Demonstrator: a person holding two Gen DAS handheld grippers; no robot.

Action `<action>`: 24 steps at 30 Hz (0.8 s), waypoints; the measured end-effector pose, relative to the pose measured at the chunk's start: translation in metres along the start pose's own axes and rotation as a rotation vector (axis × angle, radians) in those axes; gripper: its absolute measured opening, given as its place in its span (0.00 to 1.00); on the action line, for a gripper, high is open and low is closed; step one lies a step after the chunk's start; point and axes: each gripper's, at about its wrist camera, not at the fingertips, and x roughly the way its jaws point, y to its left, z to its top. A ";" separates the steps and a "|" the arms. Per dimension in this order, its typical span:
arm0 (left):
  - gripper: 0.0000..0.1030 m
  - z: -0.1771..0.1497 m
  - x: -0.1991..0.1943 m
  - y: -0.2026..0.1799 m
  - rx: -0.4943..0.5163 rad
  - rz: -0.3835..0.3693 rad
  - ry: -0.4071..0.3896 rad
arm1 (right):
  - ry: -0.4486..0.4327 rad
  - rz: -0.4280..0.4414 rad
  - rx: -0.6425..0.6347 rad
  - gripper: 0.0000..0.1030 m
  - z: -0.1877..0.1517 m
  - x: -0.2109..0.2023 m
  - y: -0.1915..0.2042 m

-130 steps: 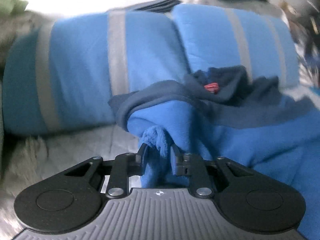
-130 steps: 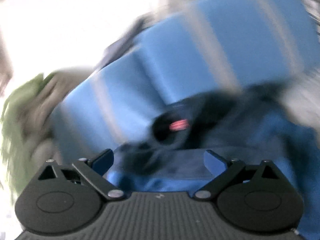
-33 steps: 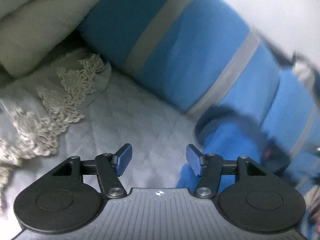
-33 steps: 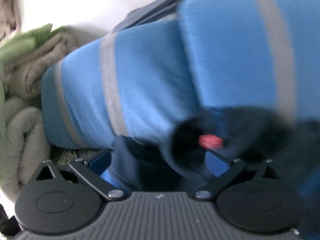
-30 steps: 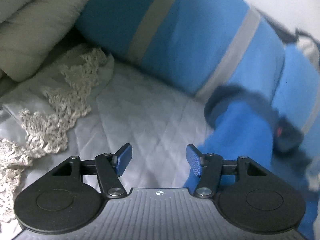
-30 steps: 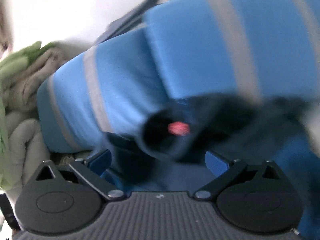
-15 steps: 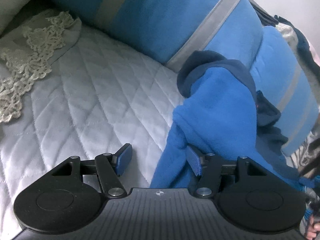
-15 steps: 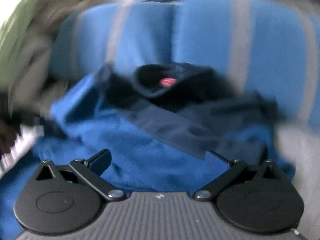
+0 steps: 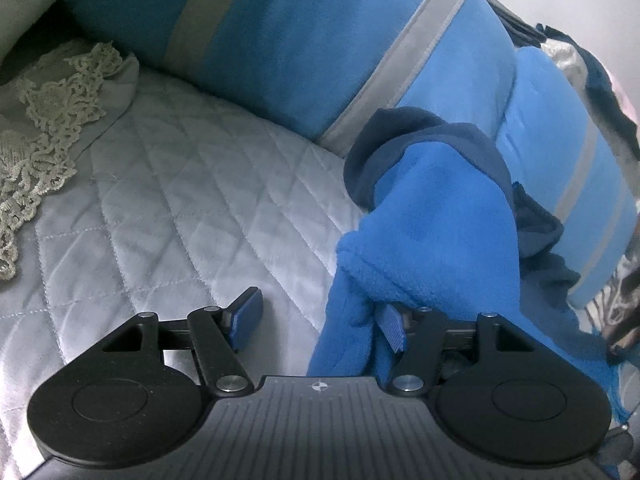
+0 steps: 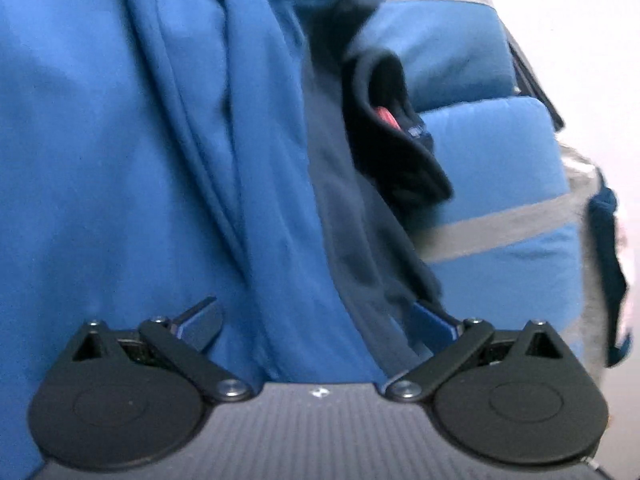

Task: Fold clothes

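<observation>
A bedroom in a home: a white quilted bedspread fills the lower left of the left view, a lace-edged cloth lies at far left, and blue pillows with grey stripes run across the top.

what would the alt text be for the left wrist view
Left gripper, jaws open, with a bright blue fleece garment draped against its right finger. Behind lie a white quilted bedspread and blue, grey-striped pillows.

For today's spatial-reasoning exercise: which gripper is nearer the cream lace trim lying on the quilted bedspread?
Left. The left gripper hangs open over the quilted bedspread, with the lace trim ahead on its left. The right gripper faces only the blue fleece garment; no lace shows there.
</observation>
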 end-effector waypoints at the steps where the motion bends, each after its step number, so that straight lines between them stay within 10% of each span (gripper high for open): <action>1: 0.59 0.001 0.000 0.000 -0.006 -0.002 -0.002 | 0.008 -0.027 -0.005 1.00 -0.003 0.002 0.000; 12: 0.59 0.010 -0.003 -0.001 -0.087 -0.041 -0.023 | 0.020 -0.159 -0.098 0.92 -0.019 -0.001 0.008; 19: 0.59 0.011 -0.003 0.001 -0.103 -0.044 -0.017 | 0.008 -0.082 -0.027 0.41 -0.020 -0.003 -0.002; 24: 0.59 0.012 -0.002 0.002 -0.105 -0.039 -0.015 | -0.016 -0.066 0.261 0.24 -0.014 -0.006 -0.053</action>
